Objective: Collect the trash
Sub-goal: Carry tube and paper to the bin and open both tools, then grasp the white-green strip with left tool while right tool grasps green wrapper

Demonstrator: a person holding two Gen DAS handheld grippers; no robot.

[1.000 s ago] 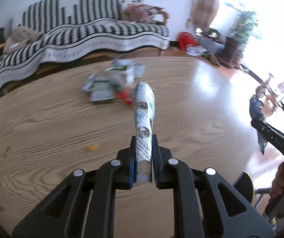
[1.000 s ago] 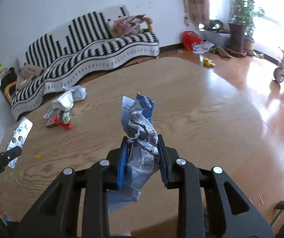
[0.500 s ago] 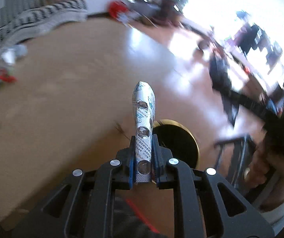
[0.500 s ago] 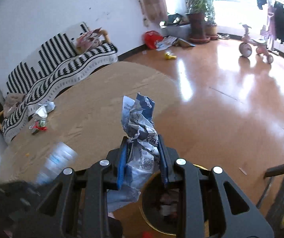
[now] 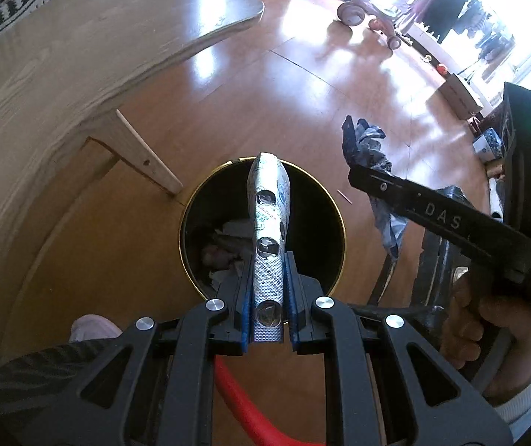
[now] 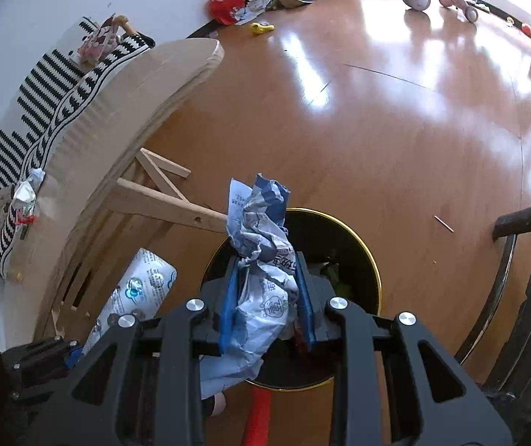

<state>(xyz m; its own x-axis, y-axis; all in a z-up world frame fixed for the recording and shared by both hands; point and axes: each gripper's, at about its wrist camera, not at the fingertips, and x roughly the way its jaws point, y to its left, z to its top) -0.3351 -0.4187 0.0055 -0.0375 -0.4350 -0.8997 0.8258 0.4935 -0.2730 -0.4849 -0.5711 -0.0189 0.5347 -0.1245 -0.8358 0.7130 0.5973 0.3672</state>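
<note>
Our left tongs (image 5: 268, 319) pinch a foil blister pack (image 5: 268, 230) directly above the gold-rimmed bin (image 5: 191, 208). Our right tongs (image 6: 267, 308) pinch a crumpled blue-and-white wrapper (image 6: 261, 245) above that bin (image 6: 369, 260). The tabletop (image 6: 117, 111) lies left. Lettering "DAS" marks the right tongs' side.

Trash bin (image 5: 334, 223) on wooden floor (image 6: 395, 141)

L gripper (image 5: 268, 329) clamping blister pack (image 5: 268, 238) over trash bin (image 5: 334, 200), R gripper (image 5: 367, 182) w/ wrapper (image 5: 367, 145)
</note>
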